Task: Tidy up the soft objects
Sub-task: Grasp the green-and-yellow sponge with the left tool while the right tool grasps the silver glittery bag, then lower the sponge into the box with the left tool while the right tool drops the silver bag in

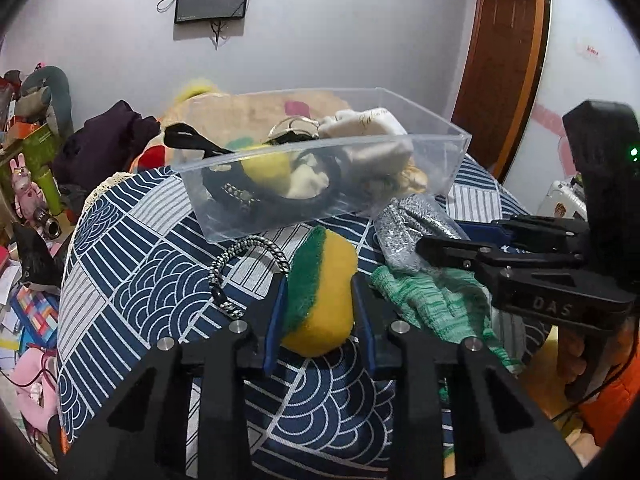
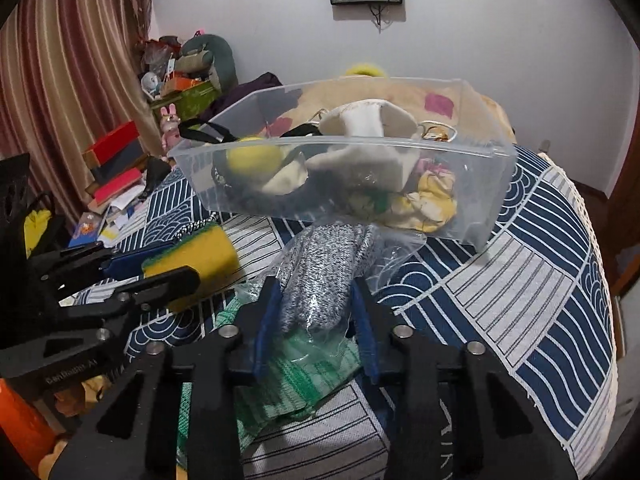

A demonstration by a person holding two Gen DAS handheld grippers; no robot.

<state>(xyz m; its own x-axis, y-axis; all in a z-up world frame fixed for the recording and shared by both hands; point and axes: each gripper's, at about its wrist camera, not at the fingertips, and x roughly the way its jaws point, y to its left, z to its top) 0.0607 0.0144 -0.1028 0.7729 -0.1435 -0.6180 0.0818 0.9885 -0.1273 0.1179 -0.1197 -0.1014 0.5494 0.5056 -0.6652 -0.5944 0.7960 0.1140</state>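
My left gripper (image 1: 318, 280) is shut on a yellow sponge with a green scrub side (image 1: 320, 292), held just above the blue patterned tablecloth (image 1: 140, 272). The sponge also shows in the right wrist view (image 2: 196, 256). My right gripper (image 2: 316, 296) is shut on a bagged grey knit item (image 2: 320, 264), which also shows in the left wrist view (image 1: 412, 216). A clear plastic bin (image 1: 320, 164) holding a white cloth, a yellow ball and black straps stands just beyond both grippers; it also shows in the right wrist view (image 2: 344, 168).
A green knit cloth (image 1: 432, 304) lies under the right gripper. A black-and-white braided cord (image 1: 240, 264) lies left of the sponge. Clutter of boxes and toys (image 2: 120, 168) sits beyond the table's left edge. A wooden door (image 1: 504, 60) is at the right.
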